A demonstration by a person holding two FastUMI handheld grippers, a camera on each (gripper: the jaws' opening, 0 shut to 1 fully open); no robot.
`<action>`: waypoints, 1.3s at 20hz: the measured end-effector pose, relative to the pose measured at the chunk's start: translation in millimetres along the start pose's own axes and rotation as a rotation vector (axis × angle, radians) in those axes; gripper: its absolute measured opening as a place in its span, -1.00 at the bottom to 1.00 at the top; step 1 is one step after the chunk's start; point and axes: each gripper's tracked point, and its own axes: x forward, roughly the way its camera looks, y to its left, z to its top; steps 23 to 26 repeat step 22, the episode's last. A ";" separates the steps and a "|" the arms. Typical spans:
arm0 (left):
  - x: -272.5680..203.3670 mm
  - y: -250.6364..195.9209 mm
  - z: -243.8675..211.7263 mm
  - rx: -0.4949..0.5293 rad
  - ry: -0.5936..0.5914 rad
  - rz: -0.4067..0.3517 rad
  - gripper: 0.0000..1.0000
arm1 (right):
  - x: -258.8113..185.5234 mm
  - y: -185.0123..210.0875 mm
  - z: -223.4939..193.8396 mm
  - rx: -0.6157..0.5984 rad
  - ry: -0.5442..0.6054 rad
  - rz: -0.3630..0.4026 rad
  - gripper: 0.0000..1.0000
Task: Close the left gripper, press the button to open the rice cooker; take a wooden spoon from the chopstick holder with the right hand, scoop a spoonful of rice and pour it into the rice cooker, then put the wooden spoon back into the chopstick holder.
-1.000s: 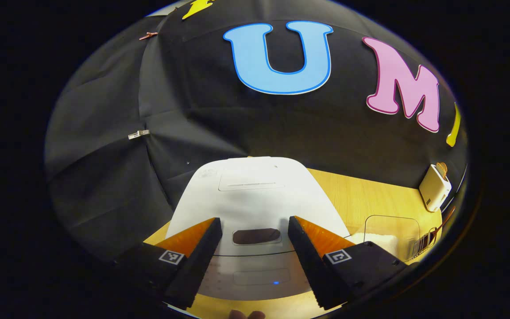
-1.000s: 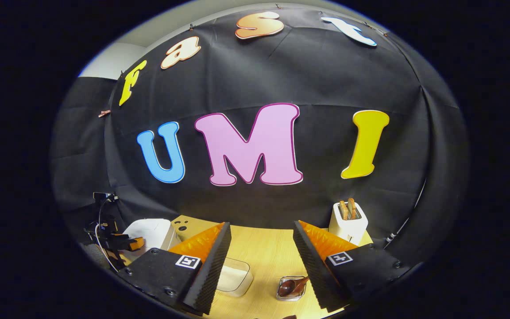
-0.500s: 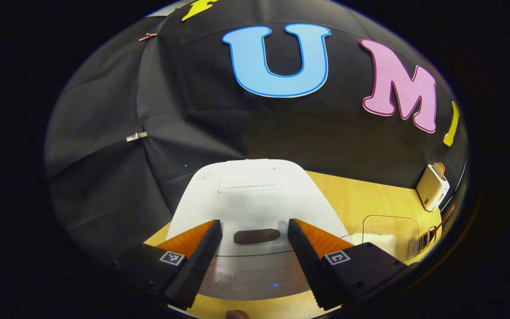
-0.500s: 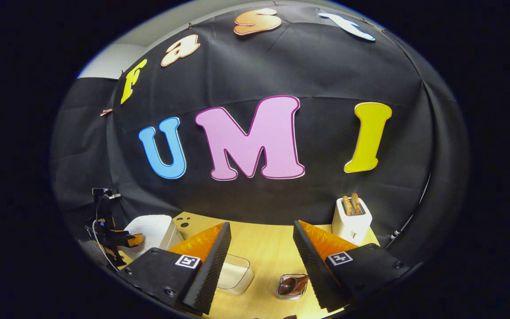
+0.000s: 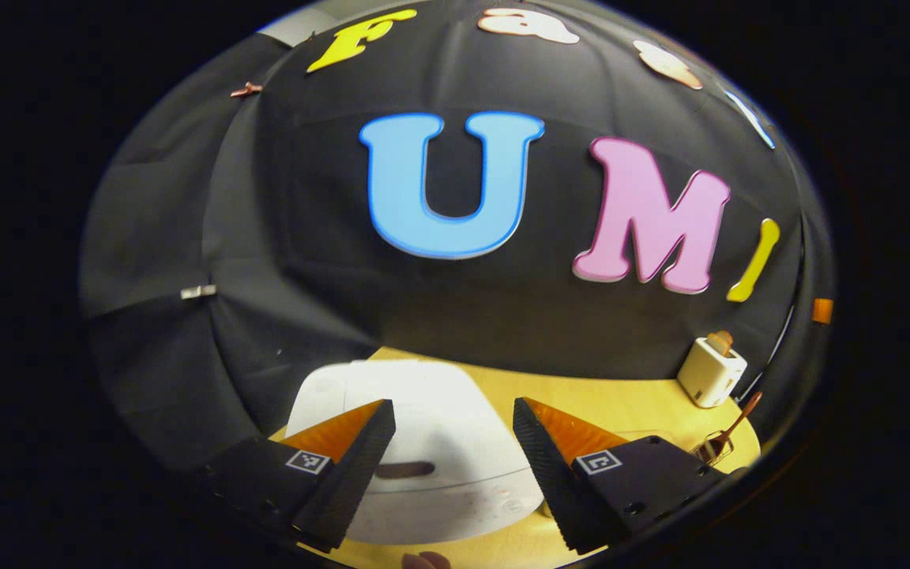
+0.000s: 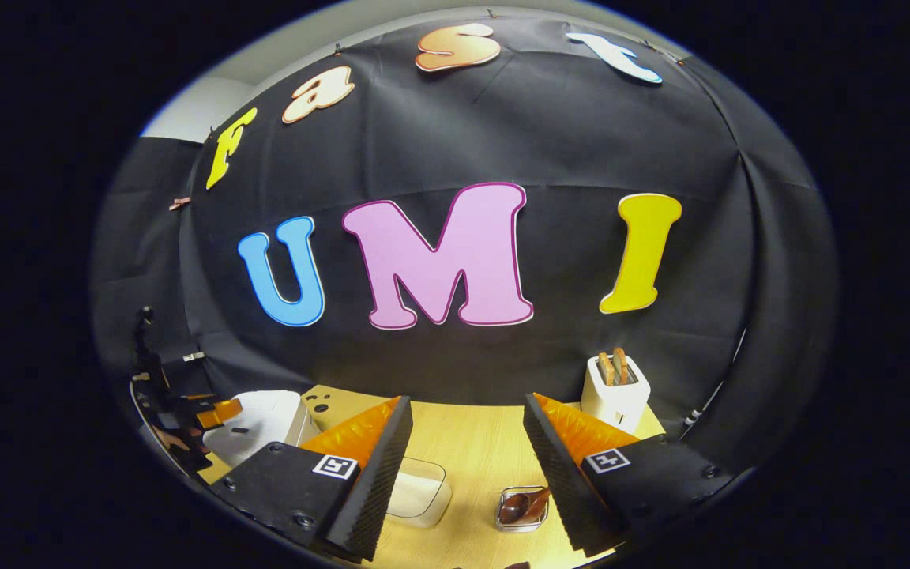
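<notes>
Your left gripper [image 5: 453, 419] stands wide apart at the bottom of the left gripper view, above the white rice cooker [image 5: 423, 431], its lid down. Your right gripper [image 6: 467, 415] is equally wide, holding nothing. Between its fingers lie a clear rice box [image 6: 419, 491] and the chopstick holder [image 6: 520, 507] with the wooden spoon [image 6: 524, 504]; a toaster [image 6: 614, 393] stands at the right, by the wall.

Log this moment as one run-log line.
left gripper: open, above rice cooker | lid: closed | right gripper: open, empty | wooden spoon: in chopstick holder
</notes>
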 end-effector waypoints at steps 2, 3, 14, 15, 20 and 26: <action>-11.7 -12.8 32.0 -0.001 -0.076 -0.077 0.94 | -1.1 8.8 1.7 -0.015 -0.013 -0.014 0.77; -17.7 -17.0 45.8 0.000 -0.109 -0.111 0.94 | -1.4 13.1 1.8 -0.024 -0.017 -0.019 0.77; -57.6 -47.9 71.9 0.045 -0.181 -0.288 0.94 | -21.3 49.3 11.5 -0.108 -0.079 -0.077 0.90; -58.5 -51.3 71.8 0.041 -0.180 -0.303 0.94 | -23.7 50.4 11.5 -0.113 -0.083 -0.078 0.91; -58.2 -56.2 75.4 0.052 -0.191 -0.328 0.94 | -27.4 56.0 13.5 -0.109 -0.088 -0.078 0.92; -56.9 -54.6 74.9 0.045 -0.190 -0.321 0.94 | -27.5 57.4 12.6 -0.112 -0.078 -0.070 0.91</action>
